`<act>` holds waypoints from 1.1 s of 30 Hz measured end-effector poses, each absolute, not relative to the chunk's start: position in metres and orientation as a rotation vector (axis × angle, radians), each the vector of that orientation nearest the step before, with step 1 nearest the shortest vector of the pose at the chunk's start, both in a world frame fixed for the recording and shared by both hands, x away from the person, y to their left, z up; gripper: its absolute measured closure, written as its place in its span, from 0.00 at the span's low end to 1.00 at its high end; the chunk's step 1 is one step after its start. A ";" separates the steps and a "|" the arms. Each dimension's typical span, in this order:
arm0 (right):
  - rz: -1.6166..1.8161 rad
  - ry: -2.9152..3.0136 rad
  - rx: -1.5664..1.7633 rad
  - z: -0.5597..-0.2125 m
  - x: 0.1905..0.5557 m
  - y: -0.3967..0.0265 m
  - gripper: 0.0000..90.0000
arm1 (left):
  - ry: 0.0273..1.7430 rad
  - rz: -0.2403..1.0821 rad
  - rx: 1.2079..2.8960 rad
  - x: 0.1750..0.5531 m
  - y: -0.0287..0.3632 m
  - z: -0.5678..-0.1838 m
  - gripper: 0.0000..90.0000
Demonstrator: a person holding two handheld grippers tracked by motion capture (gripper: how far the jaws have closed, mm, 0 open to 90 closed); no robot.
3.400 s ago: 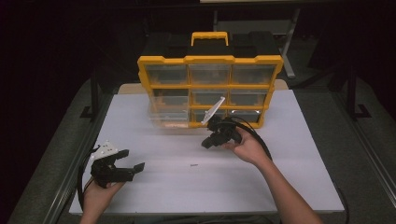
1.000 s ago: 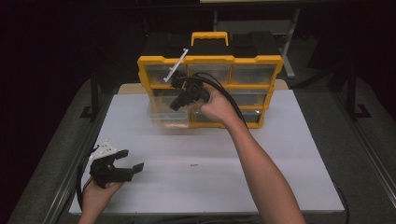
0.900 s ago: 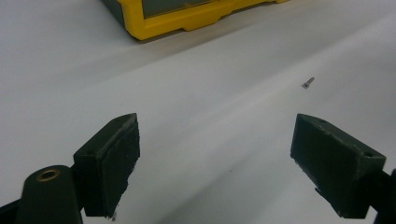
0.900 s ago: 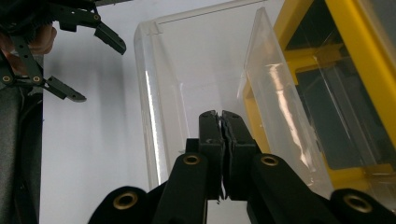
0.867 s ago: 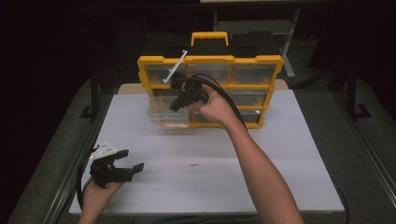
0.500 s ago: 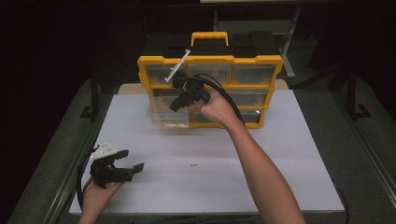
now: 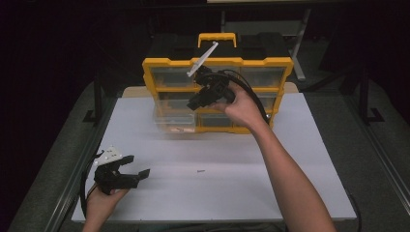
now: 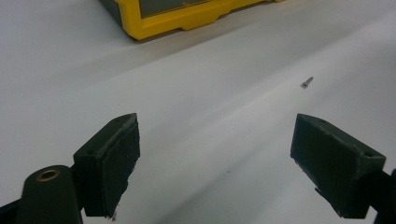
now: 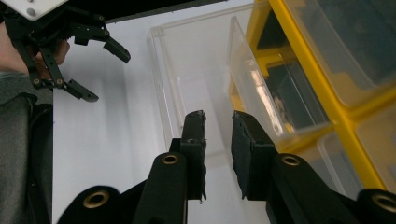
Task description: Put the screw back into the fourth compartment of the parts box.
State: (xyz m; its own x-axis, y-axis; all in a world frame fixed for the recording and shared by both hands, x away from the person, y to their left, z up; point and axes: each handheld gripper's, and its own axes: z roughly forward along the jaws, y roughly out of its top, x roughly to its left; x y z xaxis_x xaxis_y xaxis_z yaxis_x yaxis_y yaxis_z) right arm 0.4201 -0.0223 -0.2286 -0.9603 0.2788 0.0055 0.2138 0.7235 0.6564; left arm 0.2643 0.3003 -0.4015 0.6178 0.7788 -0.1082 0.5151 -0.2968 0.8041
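On the white counter (image 7: 290, 159), the left gripper (image 7: 138, 173) rests lower left, jaws wide, empty; the right gripper (image 7: 196, 99), narrowly parted and empty, hovers before the yellow organizer (image 7: 167, 65) at upper centre.

Colours as I recorded them: yellow organiser (image 7: 217, 63) with clear drawers and a black top behind my right gripper (image 7: 196, 101); both grippers black, the left gripper (image 7: 138, 166) carrying a white plate; plain white table (image 7: 217, 188) beneath; a small grey screw (image 8: 306, 82) ahead of the left jaws.
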 end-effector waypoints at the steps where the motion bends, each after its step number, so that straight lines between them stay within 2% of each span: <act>1: 1.059 2.826 0.411 -0.228 0.419 -0.026 0.80 | 1.023 0.386 1.972 0.264 0.300 -0.402 0.17; 12: 1.084 2.794 0.468 -0.233 0.404 -0.064 0.74 | 1.016 0.391 1.987 0.265 0.299 -0.402 0.17; 22: 1.072 2.807 0.533 -0.263 0.399 -0.087 0.68 | 1.029 0.380 1.975 0.264 0.297 -0.402 0.17; 33: 1.063 2.831 0.559 -0.299 0.393 -0.091 0.63 | 1.019 0.390 1.978 0.265 0.298 -0.402 0.17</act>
